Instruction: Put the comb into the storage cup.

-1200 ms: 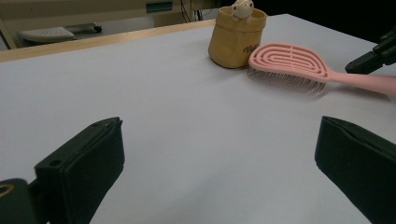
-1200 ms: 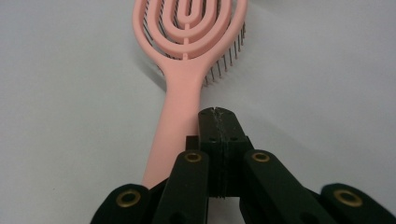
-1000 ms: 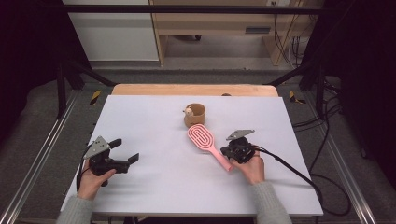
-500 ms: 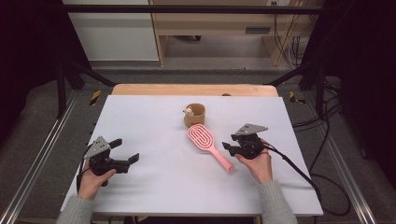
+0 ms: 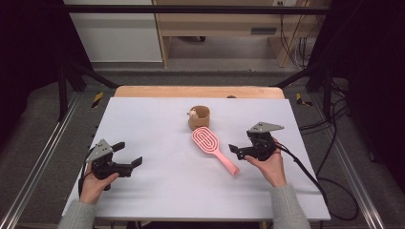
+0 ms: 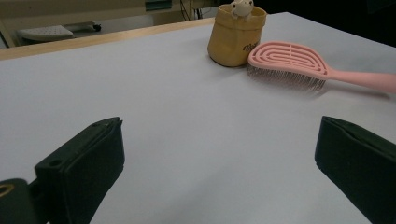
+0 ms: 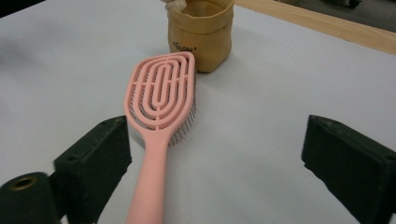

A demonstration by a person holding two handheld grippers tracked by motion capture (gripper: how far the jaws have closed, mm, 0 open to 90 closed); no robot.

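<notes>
Hairbrush [image 5: 214, 149] lies just left of right tongs [image 5: 237, 151], whose jaws just spread apart, empty.

My pink hairbrush [image 5: 213, 149] lies flat on the white table, bristles down, its slotted oval head just beside the tan pouch, its handle angled toward my right side.
</notes>
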